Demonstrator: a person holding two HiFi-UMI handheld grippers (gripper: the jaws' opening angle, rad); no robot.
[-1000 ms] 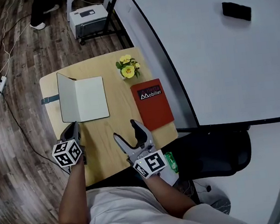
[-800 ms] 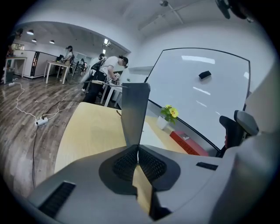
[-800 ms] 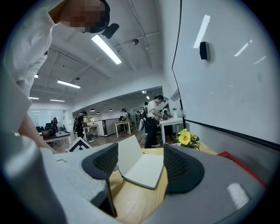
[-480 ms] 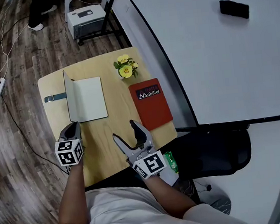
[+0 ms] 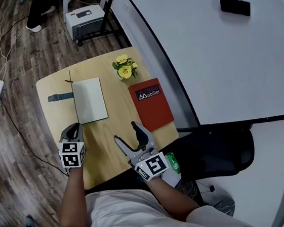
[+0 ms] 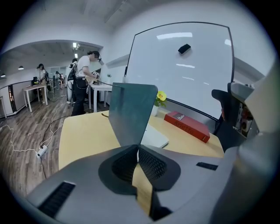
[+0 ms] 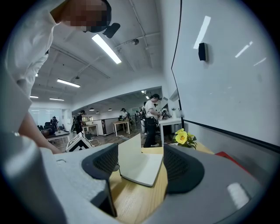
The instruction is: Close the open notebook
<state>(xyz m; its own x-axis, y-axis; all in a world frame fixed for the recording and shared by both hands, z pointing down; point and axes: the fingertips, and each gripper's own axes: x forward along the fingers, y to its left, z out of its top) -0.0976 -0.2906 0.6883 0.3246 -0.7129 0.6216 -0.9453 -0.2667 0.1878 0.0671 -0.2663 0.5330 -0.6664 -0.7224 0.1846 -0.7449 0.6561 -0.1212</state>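
Left gripper pinched shut on lower corner of notebook cover, upright just ahead. Cover looks thin, light, flexy; corner grip should suffice. Right gripper wide, empty, notebook ahead.

**Where the three cams sit**

Head cam hangs high over the counter, looking nearly straight down. The other two ride low behind the jaws of the left gripper and right gripper, close to the wood, facing out across it. All three catch the notebook and yellow flowers.
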